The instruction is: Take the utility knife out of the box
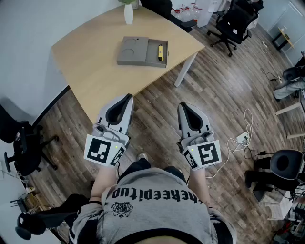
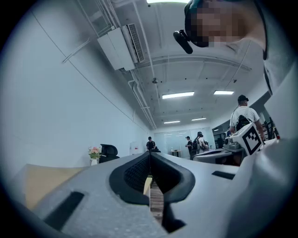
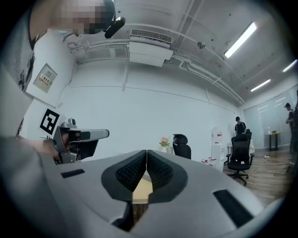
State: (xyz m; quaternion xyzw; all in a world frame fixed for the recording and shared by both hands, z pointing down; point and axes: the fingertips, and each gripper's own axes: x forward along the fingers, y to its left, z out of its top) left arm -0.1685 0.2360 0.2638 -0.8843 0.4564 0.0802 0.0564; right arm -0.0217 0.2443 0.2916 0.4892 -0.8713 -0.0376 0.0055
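Note:
In the head view a grey box (image 1: 142, 52) lies open on the wooden table (image 1: 95, 66), with a yellow utility knife (image 1: 161, 50) in its right compartment. My left gripper (image 1: 127, 98) and right gripper (image 1: 183, 106) are held side by side off the table's near edge, well short of the box, over the floor. Both point roughly level toward the table. In the left gripper view the left gripper (image 2: 150, 154) has its jaws touching at the tips with nothing between them. The right gripper (image 3: 146, 152) is likewise shut and empty.
A white vase (image 1: 128, 13) stands at the table's far edge. Black office chairs (image 1: 236, 21) stand at the far right, another chair (image 1: 21, 143) at the left. Cables and a power strip (image 1: 242, 137) lie on the wood floor to my right. People stand in the distance.

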